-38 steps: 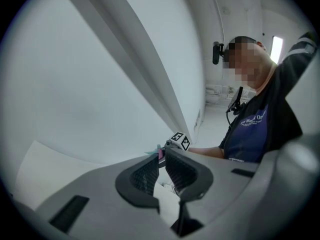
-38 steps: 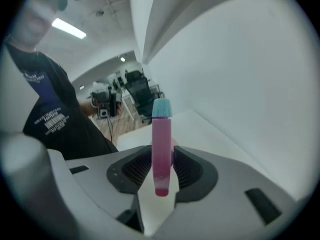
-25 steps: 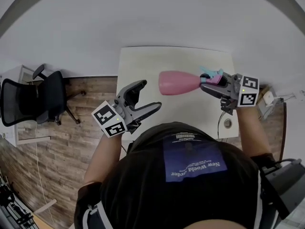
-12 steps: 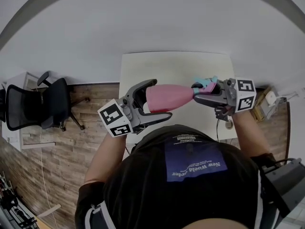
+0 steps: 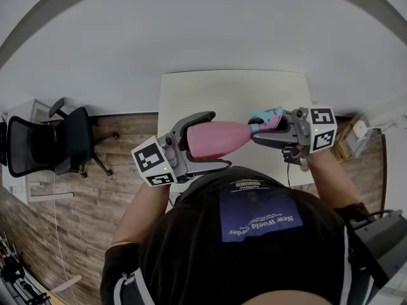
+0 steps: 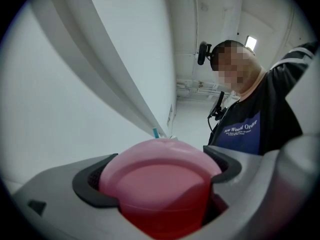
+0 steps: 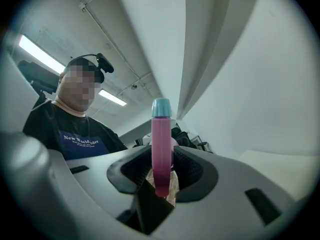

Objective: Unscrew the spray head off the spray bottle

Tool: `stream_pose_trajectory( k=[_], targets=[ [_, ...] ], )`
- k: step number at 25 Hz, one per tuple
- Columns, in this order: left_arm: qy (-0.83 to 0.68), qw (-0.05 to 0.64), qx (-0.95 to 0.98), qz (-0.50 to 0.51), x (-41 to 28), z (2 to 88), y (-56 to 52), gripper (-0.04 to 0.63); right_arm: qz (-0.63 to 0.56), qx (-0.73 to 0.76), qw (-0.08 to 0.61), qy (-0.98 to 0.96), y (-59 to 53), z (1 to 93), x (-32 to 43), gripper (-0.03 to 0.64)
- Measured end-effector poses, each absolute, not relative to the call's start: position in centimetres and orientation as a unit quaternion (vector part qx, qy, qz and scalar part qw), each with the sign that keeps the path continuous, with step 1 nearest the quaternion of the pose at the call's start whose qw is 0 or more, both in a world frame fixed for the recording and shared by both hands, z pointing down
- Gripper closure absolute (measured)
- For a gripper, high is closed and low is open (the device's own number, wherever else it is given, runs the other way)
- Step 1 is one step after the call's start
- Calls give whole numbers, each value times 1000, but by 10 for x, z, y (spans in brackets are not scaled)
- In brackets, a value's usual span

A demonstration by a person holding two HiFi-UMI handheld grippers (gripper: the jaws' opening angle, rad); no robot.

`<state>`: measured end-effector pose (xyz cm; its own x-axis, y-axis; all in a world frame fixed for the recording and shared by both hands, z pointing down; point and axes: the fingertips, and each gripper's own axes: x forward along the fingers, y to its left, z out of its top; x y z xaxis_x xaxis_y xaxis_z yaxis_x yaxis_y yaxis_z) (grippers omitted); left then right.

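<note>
A pink spray bottle (image 5: 216,138) lies level in the air in front of the person's chest, its base to the left. My right gripper (image 5: 255,132) is shut on its teal and pink spray head (image 5: 266,118). The right gripper view shows that head (image 7: 161,149) upright between the pads. My left gripper (image 5: 220,140) has just been opening its jaws. They now stand wide around the bottle's base, one finger above it and one below. In the left gripper view the round base (image 6: 160,184) fills the space between the pads (image 6: 90,181).
A white table (image 5: 229,91) stands against the wall straight ahead, beyond the bottle. A black office chair (image 5: 48,142) sits on the wooden floor at the left. A cable and small items lie by the table's right edge (image 5: 353,132).
The right gripper has carried the bottle leftward and nearer the person. The left gripper has risen with wider jaws, and the bottle's base has come in between them.
</note>
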<state>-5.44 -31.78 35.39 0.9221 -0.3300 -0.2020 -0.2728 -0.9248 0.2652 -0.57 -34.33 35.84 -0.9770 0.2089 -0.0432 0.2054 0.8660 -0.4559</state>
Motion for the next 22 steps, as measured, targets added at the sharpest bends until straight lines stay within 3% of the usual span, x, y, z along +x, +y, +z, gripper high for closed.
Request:
stream_pose_trajectory(
  k=[22],
  targets=[
    [-101,279,939,-174,-64,369,-317,75,65,-95,21,-993,-329,345,-16,486]
  ],
)
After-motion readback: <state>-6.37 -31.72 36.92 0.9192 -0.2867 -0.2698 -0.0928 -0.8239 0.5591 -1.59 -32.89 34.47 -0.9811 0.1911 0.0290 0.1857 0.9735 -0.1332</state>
